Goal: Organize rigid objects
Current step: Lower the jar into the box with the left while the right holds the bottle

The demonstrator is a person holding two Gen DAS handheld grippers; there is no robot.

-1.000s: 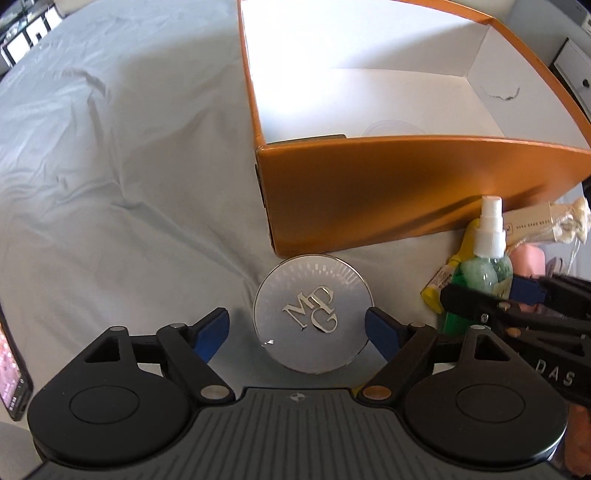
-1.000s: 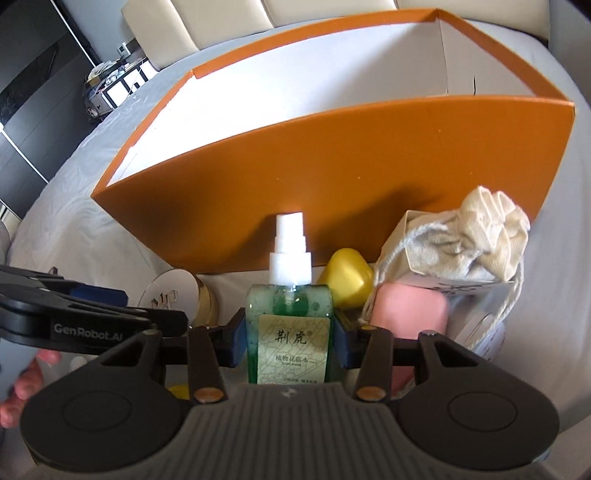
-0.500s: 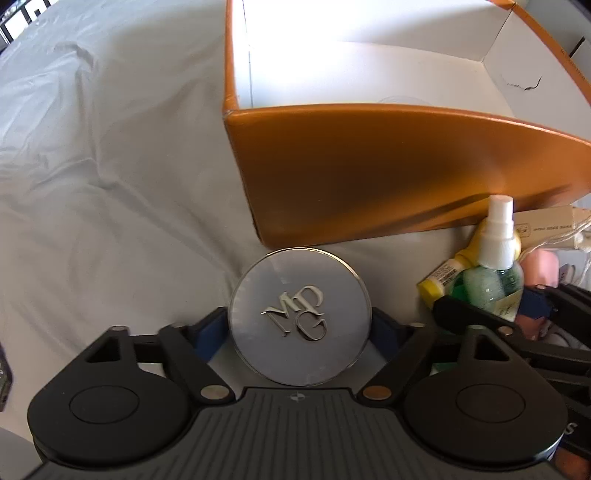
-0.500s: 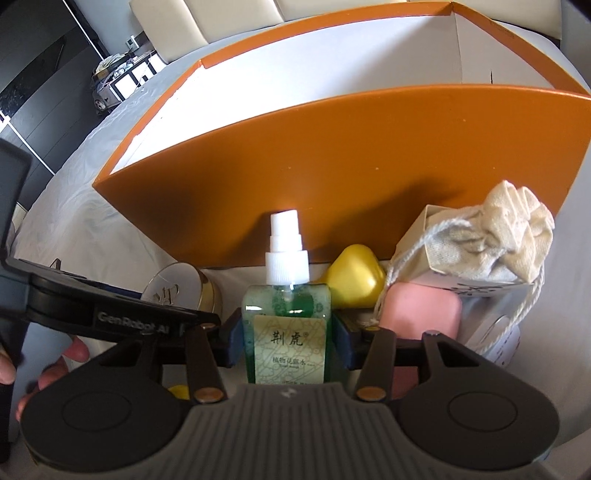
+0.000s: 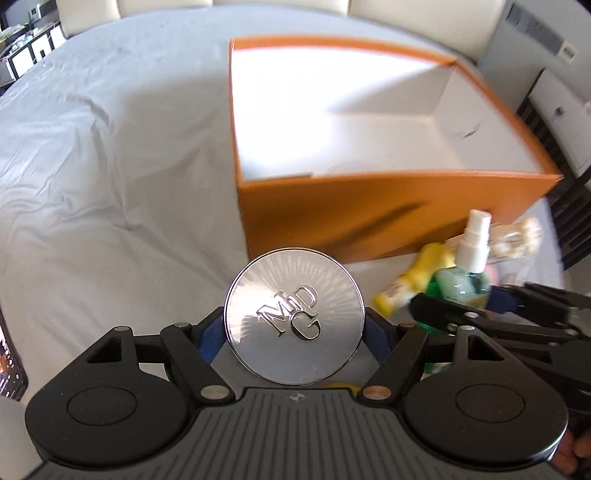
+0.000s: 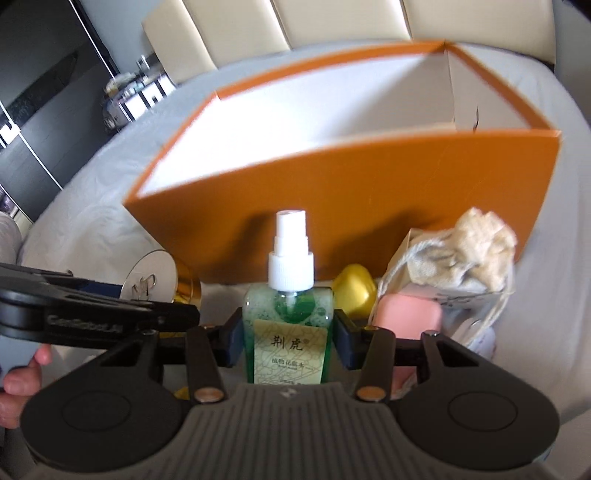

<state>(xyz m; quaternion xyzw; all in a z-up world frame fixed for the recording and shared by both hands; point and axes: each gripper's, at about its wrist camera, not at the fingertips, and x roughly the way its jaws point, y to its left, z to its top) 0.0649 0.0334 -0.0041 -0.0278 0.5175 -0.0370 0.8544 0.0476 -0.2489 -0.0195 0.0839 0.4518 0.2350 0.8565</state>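
My left gripper (image 5: 294,328) is shut on a round silver compact (image 5: 294,317) with raised letters on its lid and holds it above the sheet, in front of the orange box (image 5: 388,214). My right gripper (image 6: 288,332) is shut on a green spray bottle (image 6: 290,321) with a white pump, held upright in front of the box (image 6: 369,206). The bottle (image 5: 467,277) and right gripper show at the right of the left wrist view. The compact (image 6: 149,282) and left gripper show at the left of the right wrist view. The box is open, white inside.
By the box's near wall lie a yellow object (image 6: 354,293), a pink case (image 6: 408,319) and a cream drawstring bag (image 6: 458,254). All rest on a grey bedsheet (image 5: 110,166). A phone edge (image 5: 11,365) lies far left. A cream headboard (image 6: 295,29) stands behind.
My left gripper closed on the compact and lifted it off the sheet. My right gripper raised the spray bottle. Both views now look more down into the box.
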